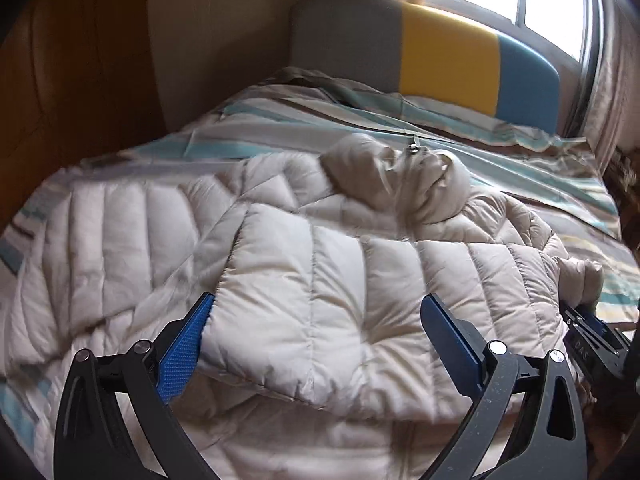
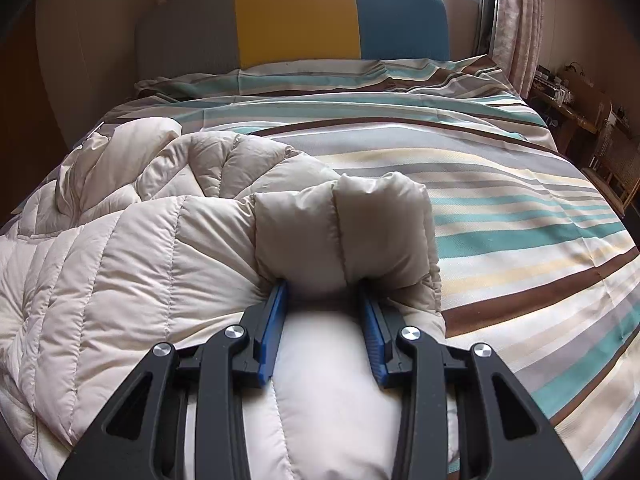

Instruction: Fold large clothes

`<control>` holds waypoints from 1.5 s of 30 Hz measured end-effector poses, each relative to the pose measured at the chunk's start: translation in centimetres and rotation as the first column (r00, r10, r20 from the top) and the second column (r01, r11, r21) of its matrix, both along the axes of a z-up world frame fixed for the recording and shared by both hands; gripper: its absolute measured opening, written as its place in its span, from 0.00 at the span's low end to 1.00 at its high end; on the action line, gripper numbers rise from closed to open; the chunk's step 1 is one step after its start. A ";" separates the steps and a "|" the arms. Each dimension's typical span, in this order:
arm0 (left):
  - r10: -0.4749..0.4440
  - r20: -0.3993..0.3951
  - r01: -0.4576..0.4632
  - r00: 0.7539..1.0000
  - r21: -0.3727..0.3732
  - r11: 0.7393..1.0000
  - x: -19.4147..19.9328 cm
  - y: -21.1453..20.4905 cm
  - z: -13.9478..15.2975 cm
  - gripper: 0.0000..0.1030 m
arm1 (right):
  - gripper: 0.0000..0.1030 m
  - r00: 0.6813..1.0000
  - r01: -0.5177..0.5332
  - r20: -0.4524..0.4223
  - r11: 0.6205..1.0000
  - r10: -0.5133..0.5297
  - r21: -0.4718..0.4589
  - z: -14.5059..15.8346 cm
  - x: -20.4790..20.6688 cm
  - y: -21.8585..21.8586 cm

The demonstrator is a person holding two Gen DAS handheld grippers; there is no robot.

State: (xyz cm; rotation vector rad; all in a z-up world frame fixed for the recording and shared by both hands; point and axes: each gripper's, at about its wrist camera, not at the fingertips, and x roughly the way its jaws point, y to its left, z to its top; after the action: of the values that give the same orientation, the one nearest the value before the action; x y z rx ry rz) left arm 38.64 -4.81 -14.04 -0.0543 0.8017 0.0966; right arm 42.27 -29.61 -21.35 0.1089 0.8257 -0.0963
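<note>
My left gripper [image 1: 316,320] points down at a slant over the jacket [image 1: 320,288]; its jaws stand wide apart, one blue pad [image 1: 184,344] at the left edge of a folded quilted panel, the other finger on the panel's right part; the pads flank the fabric but do not press it, so I read this gripper as open and holding nothing. The jacket, cream and puffy, lies spread across the striped bedspread [image 1: 520,168]; its collar and zip pull bunch up toward the headboard [image 1: 440,56]; a sleeve runs off to the right, where I can see my other gripper [image 1: 588,336] at the cuff end.

From the right wrist view, my right gripper [image 2: 324,292] also tilts downward, aimed along the bed toward the headboard [image 2: 296,20]; its jaws are drawn in, with a thick roll of the jacket [image 2: 120,264] between them; the padding bulges up and out beyond the fingertips [image 2: 280,292], and both blue pads press into the fabric, so this gripper is clamped on the jacket. The grip sits at the jacket's right edge; beyond it the bedspread [image 2: 520,220] lies bare; the rest of the jacket spreads off to the left, crumpled near the far side.
</note>
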 end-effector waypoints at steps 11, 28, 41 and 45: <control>-0.050 -0.074 0.052 0.996 0.032 0.998 2.6 0.4 -4.7 0.97 | 0.35 1.000 0.003 0.002 1.000 -0.003 -0.028 0.0 -0.1 0.5; 0.035 -0.011 -0.034 0.999 0.051 0.998 2.2 -1.7 -0.5 0.97 | 0.35 1.000 0.004 0.003 1.000 -0.004 -0.027 0.0 -0.1 0.5; -0.012 -0.076 0.016 0.997 0.054 0.998 4.2 -0.8 -5.3 0.97 | 0.39 0.999 -0.024 0.023 0.999 0.023 0.028 2.5 -1.9 -0.5; -0.012 -0.074 0.016 0.997 0.055 0.998 4.0 -0.8 -5.3 0.97 | 0.39 0.999 0.002 0.039 1.000 -0.003 0.030 2.4 -2.8 -0.9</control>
State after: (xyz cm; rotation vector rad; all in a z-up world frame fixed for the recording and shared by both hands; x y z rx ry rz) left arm 42.67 -5.63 -19.29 0.0073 0.8729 0.1079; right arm 39.43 -30.54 -18.96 0.1398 0.7884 -0.0842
